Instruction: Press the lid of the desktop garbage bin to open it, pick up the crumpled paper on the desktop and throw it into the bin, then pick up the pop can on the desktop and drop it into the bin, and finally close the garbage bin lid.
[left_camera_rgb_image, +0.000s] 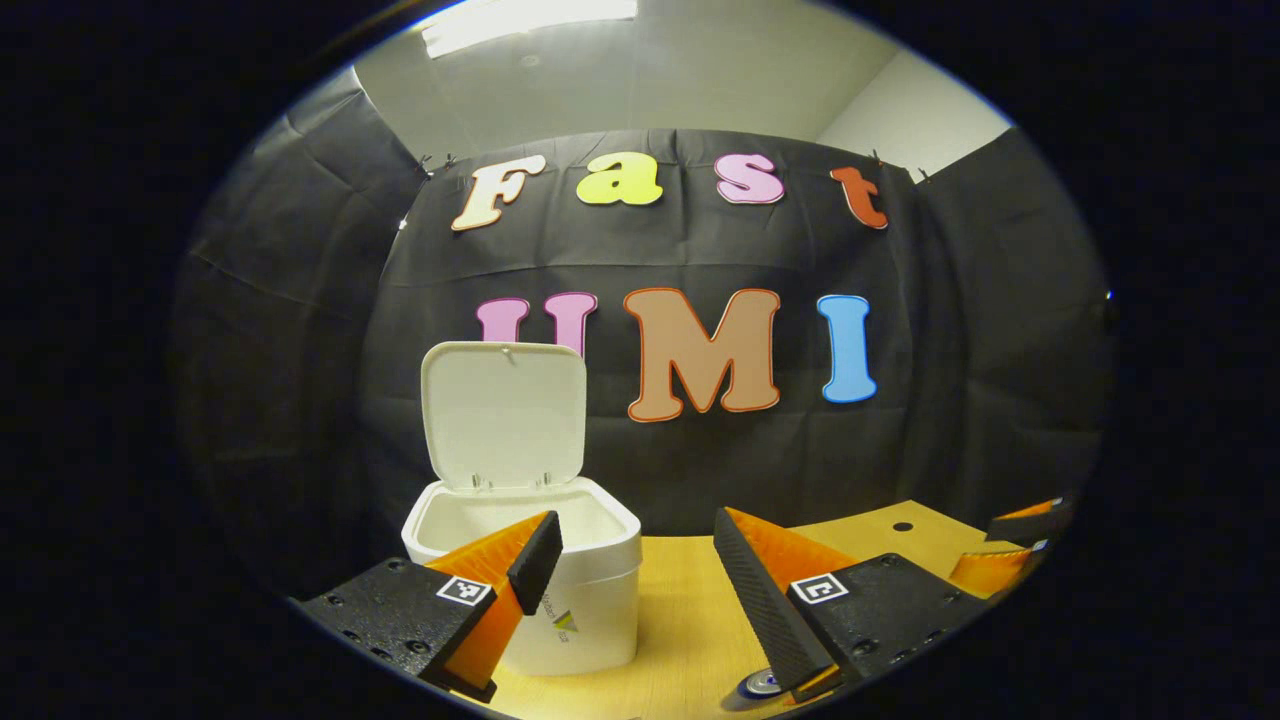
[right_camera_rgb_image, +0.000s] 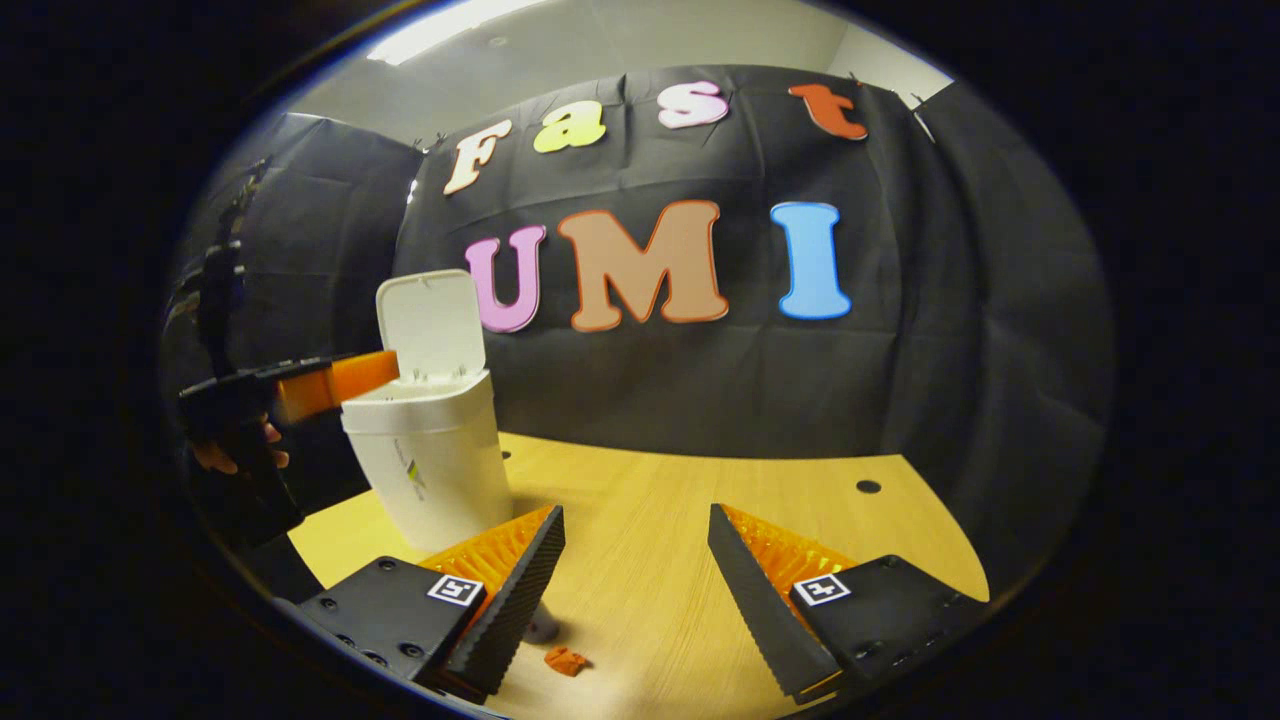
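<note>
The white desktop bin (left_camera_rgb_image: 560, 600) stands on the wooden table with its lid (left_camera_rgb_image: 503, 415) swung up and open. My left gripper (left_camera_rgb_image: 635, 570) hovers open just in front of the bin's rim, nothing between its fingers. A round metal top, probably the pop can (left_camera_rgb_image: 762, 683), peeks out beside its right finger. In the right gripper view the bin (right_camera_rgb_image: 430, 470) is at the left, and a hand (right_camera_rgb_image: 225, 455) holds the left gripper (right_camera_rgb_image: 385, 372) at its rim. My right gripper (right_camera_rgb_image: 635, 570) is open above the table. A small orange crumpled piece (right_camera_rgb_image: 566, 660) lies below it, beside a pale object (right_camera_rgb_image: 543, 627) half hidden by a finger.
The wooden table (right_camera_rgb_image: 680, 520) stretches right of the bin and has a small dark hole (right_camera_rgb_image: 868, 486) near its far edge. Black cloth walls close in behind and on both sides. The right gripper (left_camera_rgb_image: 1015, 545) shows at the far right of the left gripper view.
</note>
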